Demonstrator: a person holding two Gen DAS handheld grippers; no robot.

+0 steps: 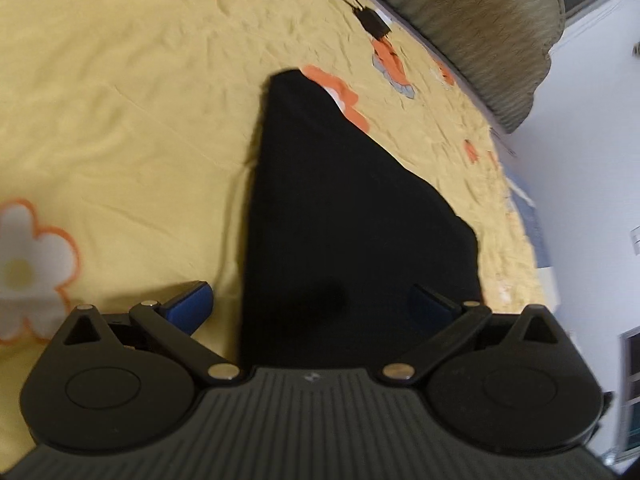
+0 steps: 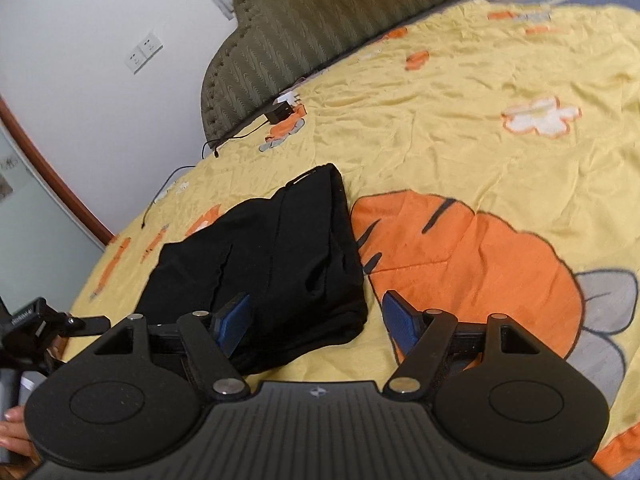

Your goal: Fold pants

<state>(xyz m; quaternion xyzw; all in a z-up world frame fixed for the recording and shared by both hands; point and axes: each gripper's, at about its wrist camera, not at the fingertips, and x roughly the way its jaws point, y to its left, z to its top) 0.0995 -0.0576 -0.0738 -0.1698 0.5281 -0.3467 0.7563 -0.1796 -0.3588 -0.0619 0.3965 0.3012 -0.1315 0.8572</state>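
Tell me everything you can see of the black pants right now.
The black pants lie already folded into a compact, thick stack on the yellow bedsheet, plain dark soft fabric with visible seams and layered edges along one side. In the left wrist view they taper away toward the headboard. One corner overlaps an orange print on the sheet. Both the left tool and right tool stand open around the near end; no pad presses the cloth.

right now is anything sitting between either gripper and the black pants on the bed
Nothing visible does. The black pants lie folded on the yellow sheet, right in front of the open right gripper and the open left gripper. The black charger sits well beyond them by the headboard.
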